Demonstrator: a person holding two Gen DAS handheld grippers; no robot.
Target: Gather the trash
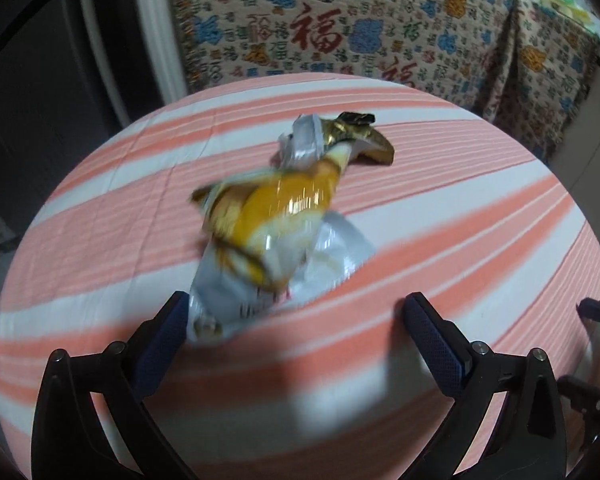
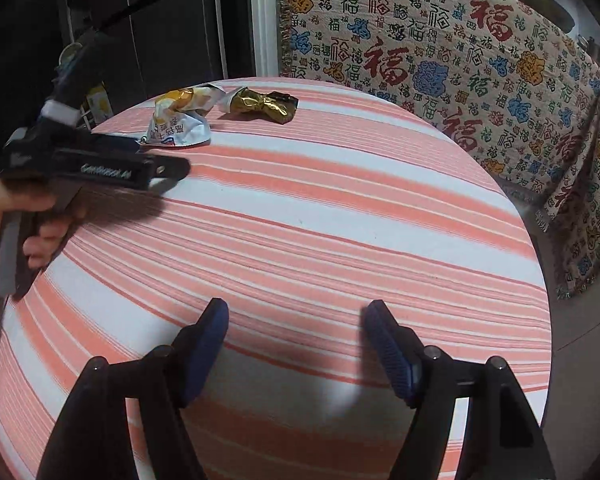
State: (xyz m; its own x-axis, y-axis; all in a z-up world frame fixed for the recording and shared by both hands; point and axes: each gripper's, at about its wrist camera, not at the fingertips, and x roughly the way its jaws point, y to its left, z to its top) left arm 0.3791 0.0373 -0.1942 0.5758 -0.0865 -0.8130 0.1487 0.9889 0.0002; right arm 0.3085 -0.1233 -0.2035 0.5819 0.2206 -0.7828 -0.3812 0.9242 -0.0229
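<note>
Crumpled white-and-yellow snack wrapper lies on the worktop at its far left part, just ahead of the left claw, whose 2 blue-padded fingers stand wide apart with nothing gripped; the wrapper's near corner sits beside the left finger, and I cannot tell if it touches. The picture is blurred here. Just beyond it, touching or nearly so, lies a crumpled gold-and-black foil wrapper.

The right wrist view shows what the left cannot: the left claw's black body from the side, held in a bare hand at the worktop's left edge, pointed toward the white-and-yellow wrapper, with the gold foil wrapper to its right. There the printed lettering on the white wrapper shows, too small to read.

The worktop is round and covered with a cloth of pink-and-white stripes. Left of it stand dark cabinet fronts; behind and to the right hangs a cream woven throw with red, blue and yellow Chinese characters.

The right claw hovers over the near middle of the worktop, well apart from both wrappers, its fingers spread wide and bare. In the left wrist view only a black part of it shows at the right edge.
</note>
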